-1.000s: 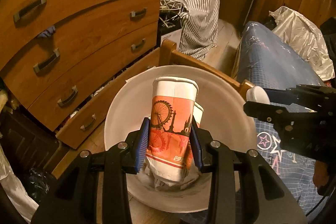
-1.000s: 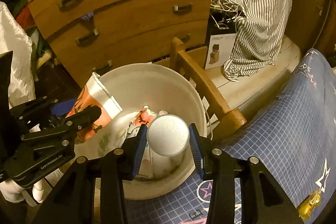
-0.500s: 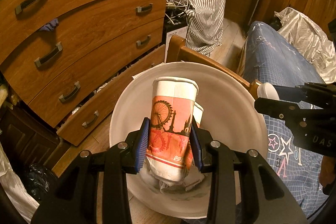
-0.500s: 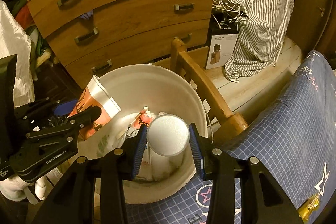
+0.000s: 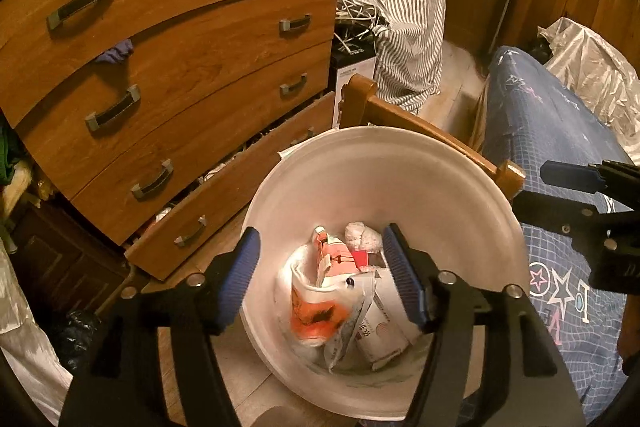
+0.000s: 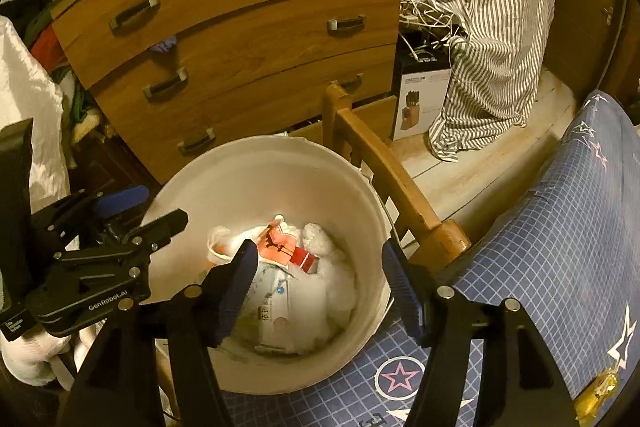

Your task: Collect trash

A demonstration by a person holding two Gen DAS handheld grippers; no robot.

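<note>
Both grippers hung over the white bin [image 5: 400, 163], jaws spread wide and empty: the left gripper [image 5: 322, 277] above its left rim, the right gripper [image 6: 316, 281] above its right. The orange cup [image 5: 316, 315] lay among wrappers at the bottom. A wooden chair [image 6: 384, 179] stood against the far rim, a dresser [image 6: 240, 39] beyond.

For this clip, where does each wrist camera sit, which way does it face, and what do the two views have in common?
Left wrist: on the left gripper, looking down into the white bin; its open fingers show, right gripper at the right edge.
Right wrist: on the right gripper, looking down into the bin from the bed side; open fingers, left gripper at left.
Shared: bin, trash, dresser, striped shirt.
</note>
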